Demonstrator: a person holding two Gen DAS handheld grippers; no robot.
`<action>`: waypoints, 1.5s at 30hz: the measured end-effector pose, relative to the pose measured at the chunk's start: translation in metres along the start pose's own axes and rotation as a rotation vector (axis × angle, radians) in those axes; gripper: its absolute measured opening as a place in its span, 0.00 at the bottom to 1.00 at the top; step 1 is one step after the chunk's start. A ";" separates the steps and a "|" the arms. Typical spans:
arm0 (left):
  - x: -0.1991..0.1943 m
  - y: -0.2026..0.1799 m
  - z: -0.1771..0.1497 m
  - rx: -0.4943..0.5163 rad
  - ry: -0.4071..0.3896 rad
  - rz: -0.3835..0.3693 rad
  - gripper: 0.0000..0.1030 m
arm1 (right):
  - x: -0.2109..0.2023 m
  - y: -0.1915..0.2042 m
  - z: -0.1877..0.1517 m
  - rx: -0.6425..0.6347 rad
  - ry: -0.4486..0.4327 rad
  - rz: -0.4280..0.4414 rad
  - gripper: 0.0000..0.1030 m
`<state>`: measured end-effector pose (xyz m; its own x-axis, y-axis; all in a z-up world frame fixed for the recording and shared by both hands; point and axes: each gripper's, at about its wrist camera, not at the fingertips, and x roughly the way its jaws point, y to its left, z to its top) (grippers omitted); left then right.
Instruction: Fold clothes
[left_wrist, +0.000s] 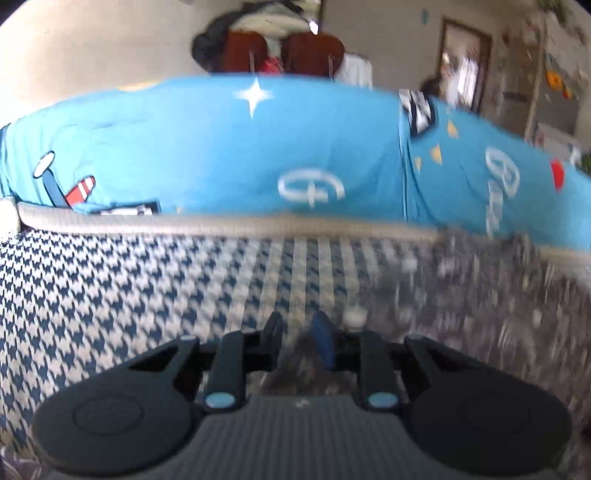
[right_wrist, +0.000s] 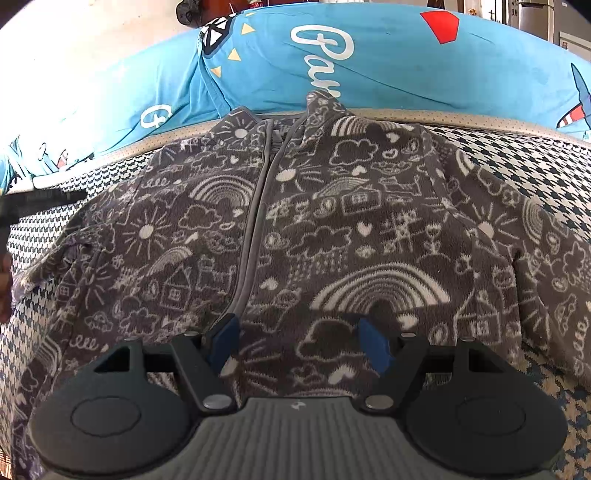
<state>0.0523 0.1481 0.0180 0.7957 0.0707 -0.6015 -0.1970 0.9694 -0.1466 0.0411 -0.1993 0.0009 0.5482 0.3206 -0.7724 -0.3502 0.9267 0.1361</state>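
A grey fleece jacket printed with white doodles lies front up on a houndstooth cover, its zip running away from me. My right gripper stands open low over the jacket's near hem, with its blue pads on either side of a patch of fleece. The left wrist view is blurred. In it my left gripper has its fingers close together with a bunch of grey jacket fabric pinched between them. More of the jacket smears off to the right.
Blue cartoon-print bedding is piled behind a beige piped edge at the far side of the cover. Two brown chair backs and a doorway stand beyond. A dark object enters at the left edge of the right wrist view.
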 end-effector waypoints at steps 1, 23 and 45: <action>-0.002 0.000 0.004 -0.018 -0.008 -0.009 0.20 | 0.000 0.000 0.000 -0.001 0.001 0.000 0.70; -0.121 0.084 -0.053 0.048 0.051 0.151 0.78 | -0.004 0.023 -0.004 -0.066 0.003 0.047 0.70; -0.105 0.098 -0.098 0.072 0.347 0.166 0.91 | 0.004 0.032 -0.006 -0.117 -0.004 0.019 0.78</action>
<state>-0.1068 0.2125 -0.0102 0.5126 0.1563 -0.8443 -0.2563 0.9663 0.0233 0.0274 -0.1697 -0.0014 0.5439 0.3390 -0.7676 -0.4465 0.8915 0.0773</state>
